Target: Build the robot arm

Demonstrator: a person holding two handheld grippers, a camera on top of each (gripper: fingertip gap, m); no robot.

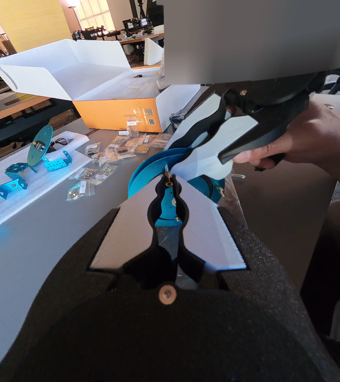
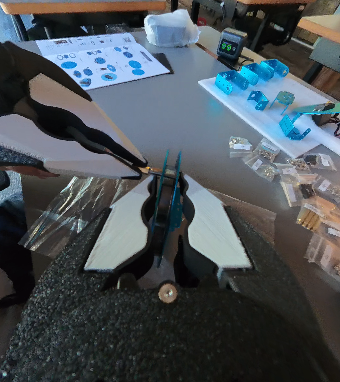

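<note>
The left gripper (image 1: 168,179) pinches a small brass standoff (image 1: 167,172) between its fingertips, and that standoff sticks out from the face of a blue disc assembly (image 1: 144,175) — two round plates set on edge with a dark part between them. The right gripper (image 2: 167,175) is clamped across both plates, holding the assembly upright above the grey table (image 2: 165,115); a bare hand (image 1: 318,142) squeezes its handle from the right. The two tools meet nose to nose at the near table edge, over a crumpled clear plastic sheet (image 2: 65,210). Open tabletop lies straight ahead of them. Bags of screws (image 2: 268,161) crowd one side, blue brackets (image 2: 247,78) sit on white foam (image 2: 222,93) beyond, and an instruction sheet (image 2: 103,60) lies farther off. An orange box (image 1: 113,113) stands open behind.
</note>
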